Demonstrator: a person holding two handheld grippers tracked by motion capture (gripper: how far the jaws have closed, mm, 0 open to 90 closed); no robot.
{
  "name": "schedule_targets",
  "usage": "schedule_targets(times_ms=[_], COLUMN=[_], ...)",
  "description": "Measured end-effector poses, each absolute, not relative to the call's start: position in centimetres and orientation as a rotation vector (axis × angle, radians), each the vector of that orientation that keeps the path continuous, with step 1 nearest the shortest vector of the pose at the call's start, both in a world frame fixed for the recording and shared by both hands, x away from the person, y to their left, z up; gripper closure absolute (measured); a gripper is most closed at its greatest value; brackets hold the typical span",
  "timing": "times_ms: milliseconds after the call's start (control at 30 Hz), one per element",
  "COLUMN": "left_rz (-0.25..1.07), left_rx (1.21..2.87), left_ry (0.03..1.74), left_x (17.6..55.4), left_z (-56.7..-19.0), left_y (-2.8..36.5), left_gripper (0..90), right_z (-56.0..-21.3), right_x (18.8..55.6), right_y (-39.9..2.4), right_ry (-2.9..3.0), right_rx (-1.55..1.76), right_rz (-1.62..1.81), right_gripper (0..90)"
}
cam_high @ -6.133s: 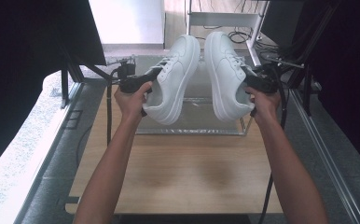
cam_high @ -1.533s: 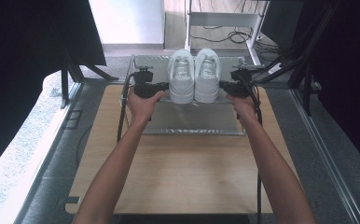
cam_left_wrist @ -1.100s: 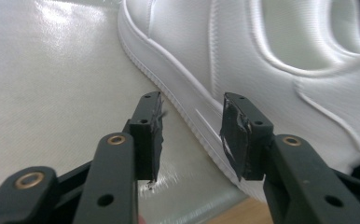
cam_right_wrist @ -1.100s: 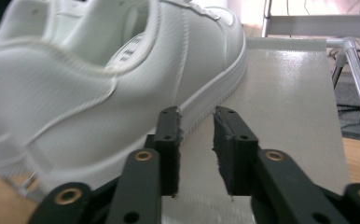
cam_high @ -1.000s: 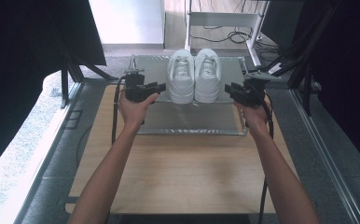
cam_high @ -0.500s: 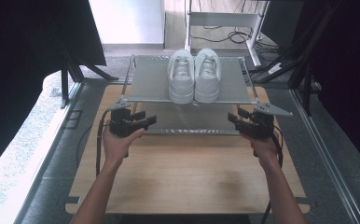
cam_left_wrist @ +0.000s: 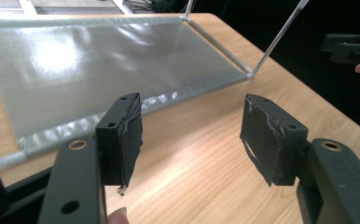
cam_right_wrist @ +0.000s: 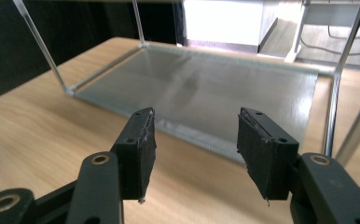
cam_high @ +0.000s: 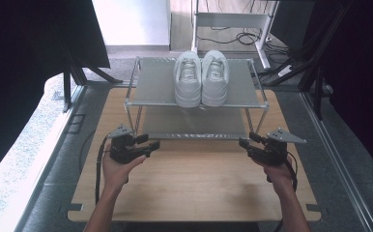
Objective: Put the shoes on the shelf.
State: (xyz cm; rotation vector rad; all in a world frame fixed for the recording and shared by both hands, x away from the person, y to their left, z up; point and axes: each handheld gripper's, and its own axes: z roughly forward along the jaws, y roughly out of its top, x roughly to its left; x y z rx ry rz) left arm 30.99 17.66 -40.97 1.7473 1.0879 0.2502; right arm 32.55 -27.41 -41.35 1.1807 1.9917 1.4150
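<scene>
Two white sneakers, the left one (cam_high: 187,79) and the right one (cam_high: 215,77), stand side by side on the top shelf (cam_high: 155,89) of a small metal rack, toes toward me. My left gripper (cam_high: 151,145) is held over the wooden table in front of the rack's left leg, open and empty (cam_left_wrist: 191,135). My right gripper (cam_high: 242,143) hovers in front of the rack's right leg, also open and empty (cam_right_wrist: 193,147). The rack's lower shelf (cam_right_wrist: 206,93) lies just past both grippers (cam_left_wrist: 89,65). The other hand's gripper (cam_left_wrist: 350,46) appears at the right edge of the left gripper view.
The wooden table (cam_high: 194,183) extends toward me from the rack. Thin metal rack legs (cam_right_wrist: 343,70) stand close to the right gripper. Black curtains flank both sides. A white cart frame with cables (cam_high: 233,21) stands behind the rack on the floor.
The sneakers, once held up in both grippers, now rest on the top shelf. Both grippers let go and have pulled back toward me, down to the table in front of the rack.
</scene>
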Motion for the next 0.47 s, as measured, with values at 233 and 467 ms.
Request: schedule_targets(times_ms=[233, 467], left_rz=[0.237, 0.204], left_rx=[1.757, 1.746], left_ry=[1.096, 1.140], left_x=[30.3, 29.7], left_z=[-41.5, -42.6], left_y=[18.5, 19.5], left_gripper=[36.7, 35.2], right_z=[-42.0, -43.9], right_x=[32.4, 32.3], right_y=[-27.6, -28.1], right_ry=[2.007, 2.089], right_rx=[1.166, 1.226], right_rz=[1.397, 1.287], right_gripper=[45.5, 40.4])
